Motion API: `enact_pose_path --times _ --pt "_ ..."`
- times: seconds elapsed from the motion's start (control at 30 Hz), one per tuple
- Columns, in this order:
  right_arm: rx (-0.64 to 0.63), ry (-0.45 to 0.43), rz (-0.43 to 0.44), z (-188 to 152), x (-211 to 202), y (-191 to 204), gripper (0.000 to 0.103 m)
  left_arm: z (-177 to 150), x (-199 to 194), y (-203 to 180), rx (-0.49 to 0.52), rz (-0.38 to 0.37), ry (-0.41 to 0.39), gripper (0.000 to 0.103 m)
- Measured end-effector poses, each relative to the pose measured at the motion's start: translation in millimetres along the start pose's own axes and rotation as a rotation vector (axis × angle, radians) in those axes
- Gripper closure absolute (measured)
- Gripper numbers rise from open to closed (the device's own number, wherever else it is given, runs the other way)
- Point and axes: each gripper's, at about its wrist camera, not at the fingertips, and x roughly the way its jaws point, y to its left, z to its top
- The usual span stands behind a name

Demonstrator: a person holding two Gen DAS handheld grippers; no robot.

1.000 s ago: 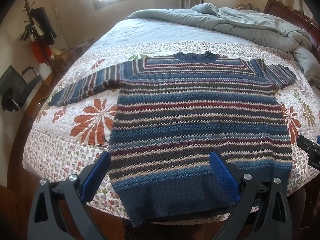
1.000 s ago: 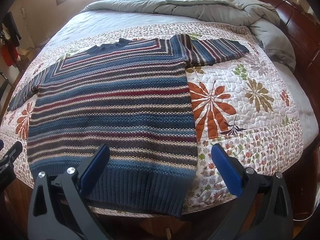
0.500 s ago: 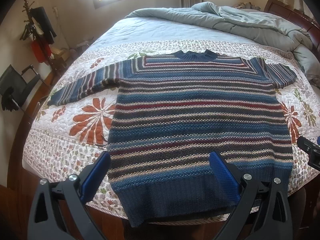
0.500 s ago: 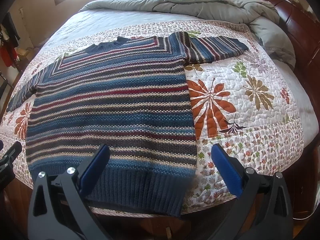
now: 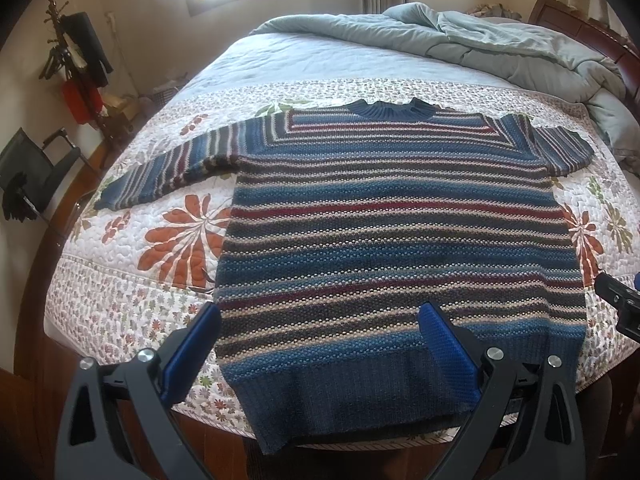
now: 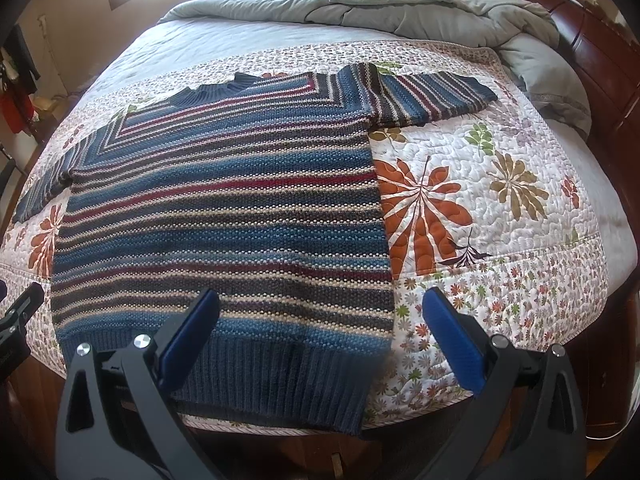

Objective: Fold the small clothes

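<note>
A striped knit sweater [image 5: 392, 232] in blue, red and cream lies flat and face up on the bed, sleeves spread, its ribbed hem hanging a little over the near edge. It also shows in the right wrist view [image 6: 224, 216]. My left gripper [image 5: 320, 332] is open and empty, above the hem's left part. My right gripper [image 6: 320, 320] is open and empty, above the hem's right corner. Neither touches the sweater.
A floral quilt [image 6: 480, 208] covers the bed. A bunched grey duvet [image 5: 500, 48] lies at the far side. A wooden headboard [image 6: 600, 64] is on the right. A coat stand [image 5: 76, 64] and a black chair [image 5: 36, 168] stand left of the bed.
Both grippers have moved slightly closer to the sweater, and the view has shifted a little. The sweater has not moved.
</note>
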Motion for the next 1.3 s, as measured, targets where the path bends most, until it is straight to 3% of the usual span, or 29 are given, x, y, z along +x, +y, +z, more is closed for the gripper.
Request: enact_pose_path --times 0.57,0.73,0.83,1.03,1.2,1.3 --pt "-0.003 0.008 0.002 0.4 5.2 -0.5 0.002 1.9 5.7 -0.5 0.0 -0.001 0.01 0.004" --pt "-0.013 0.01 0.016 17.6 14.4 -10.8 0.002 16.9 19.1 -5.0 -0.004 -0.003 0.031 0.004" --pt "-0.001 0.03 0.043 48.9 27.1 -34.2 0.002 42.7 31.4 -15.1 -0.008 0.005 0.019 0.004" --pt "0.088 0.065 -0.103 140.2 85.9 -125.7 0.002 116.4 72.3 -61.3 -0.013 -0.013 0.0 0.004" --pt "0.158 0.123 -0.203 212.9 163.2 -208.3 0.002 175.9 132.5 -135.4 0.0 -0.041 0.05 0.004" --pt "0.181 0.187 -0.156 242.3 206.2 -242.9 0.002 203.0 168.6 -184.5 0.008 -0.089 0.106 0.004"
